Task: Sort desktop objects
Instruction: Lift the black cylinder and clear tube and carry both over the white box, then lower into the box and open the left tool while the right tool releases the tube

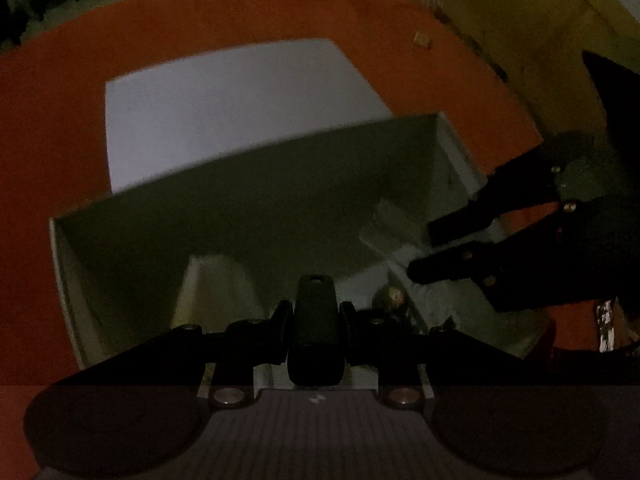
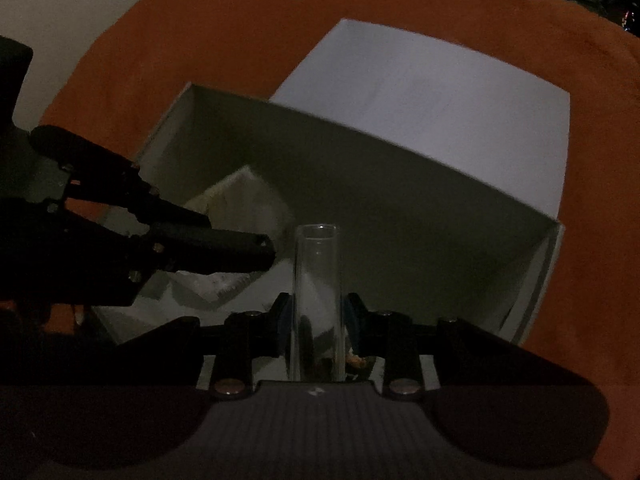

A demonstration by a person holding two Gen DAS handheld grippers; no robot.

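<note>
1. Box (image 1: 248, 216) was the place for everything: a white, open-topped carton on the orange cloth (image 1: 52, 140), its flat lid (image 1: 224, 108) lying just behind it, pale and bare.
2. Inside the box I could see crumpled whitish paper or packing (image 2: 244, 200), dim in the poor light; a small brassy round thing (image 1: 394, 296) sat low near my left fingers, too dark to name.
3. My left gripper (image 1: 316, 320) was clamped on a dark stubby object (image 1: 316, 332), rounded at the tip with a small slot there; what it was I couldn't tell.
4. My right gripper (image 2: 317, 320) was closed on a clear glass tube (image 2: 317, 280), open-mouthed, standing straight out between the blue-padded fingers (image 2: 354, 322).
5. Both tools pointed steeply down over the box, the left from one side, the right from the other, tips near each other above the interior.
6. From the left camera the right gripper's dark fingers reached in over the box's right wall; from the right camera the left gripper's tip hung over the crumpled paper.
7. A small tan block (image 1: 422, 39) lay alone on the cloth, well apart from the box.
</note>
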